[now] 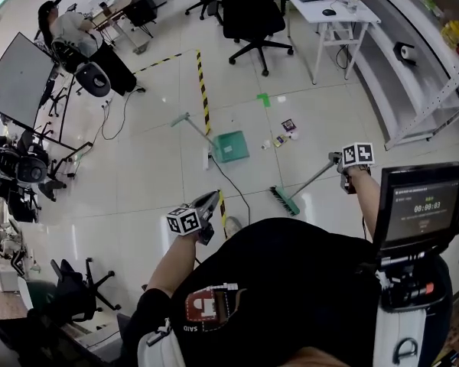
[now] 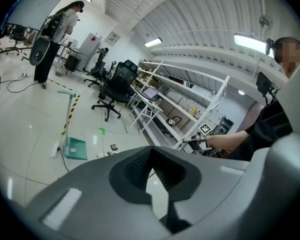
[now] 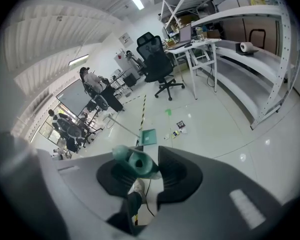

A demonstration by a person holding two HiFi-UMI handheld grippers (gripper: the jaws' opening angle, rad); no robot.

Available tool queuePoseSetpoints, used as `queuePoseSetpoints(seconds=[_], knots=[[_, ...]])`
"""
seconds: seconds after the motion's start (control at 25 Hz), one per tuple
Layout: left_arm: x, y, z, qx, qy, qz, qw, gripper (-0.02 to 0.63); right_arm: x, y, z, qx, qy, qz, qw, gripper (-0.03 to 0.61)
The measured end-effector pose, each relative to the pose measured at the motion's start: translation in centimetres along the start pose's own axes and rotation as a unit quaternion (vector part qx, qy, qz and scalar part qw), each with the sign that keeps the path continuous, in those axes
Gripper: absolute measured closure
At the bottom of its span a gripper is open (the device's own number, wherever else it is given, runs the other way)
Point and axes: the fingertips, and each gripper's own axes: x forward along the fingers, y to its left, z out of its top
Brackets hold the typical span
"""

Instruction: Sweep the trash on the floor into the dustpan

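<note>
Jaws of the left gripper (image 2: pixel 152 176) slightly apart on nothing, green dustpan (image 2: pixel 75 148) lying on the floor (image 2: pixel 25 134) ahead, right gripper (image 3: pixel 146 165) jaws pinching the teal broom handle (image 3: pixel 137 161), from the head view broom head (image 1: pixel 284 200) resting on the floor, trash (image 1: pixel 287 131) between it and the dustpan.

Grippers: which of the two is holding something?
The right gripper, shut on the green broom handle; the left gripper is open with nothing between its jaws.
</note>
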Motion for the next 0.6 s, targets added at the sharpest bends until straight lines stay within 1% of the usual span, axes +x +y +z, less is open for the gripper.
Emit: queuePoseSetpoints(seconds=[0.16, 0.32, 0.4, 0.48, 0.6], knots=[[-0.1, 6.5, 1.3, -0.018, 0.004, -0.036, 0.9992, 0.624, 2.6, 3.3, 2.4, 0.014, 0.005, -0.042, 0.999, 0.489], [-0.8, 12.3, 4.1, -0.021, 0.031, -0.074, 0.9965, 0.624, 4.5, 7.2, 5.3, 0.031, -0.001, -0.079, 0.996, 0.489], [-1.0, 14.9, 5.4, -0.013, 0.052, -0.089, 0.9946, 0.624, 5.4, 8.9, 7.4, 0.041, -0.011, -0.096, 0.994, 0.489], [-1.1, 17.8, 6.4, -0.003, 0.073, -0.094, 0.9928, 0.624, 6.8, 10.3, 9.4, 0.051, -0.021, -0.106, 0.993, 0.489], [0.3, 21.2, 8.2, -0.009, 0.089, -0.088, 0.9921, 0.624, 9.4, 10.4, 12.5, 0.065, -0.028, -0.114, 0.991, 0.489]])
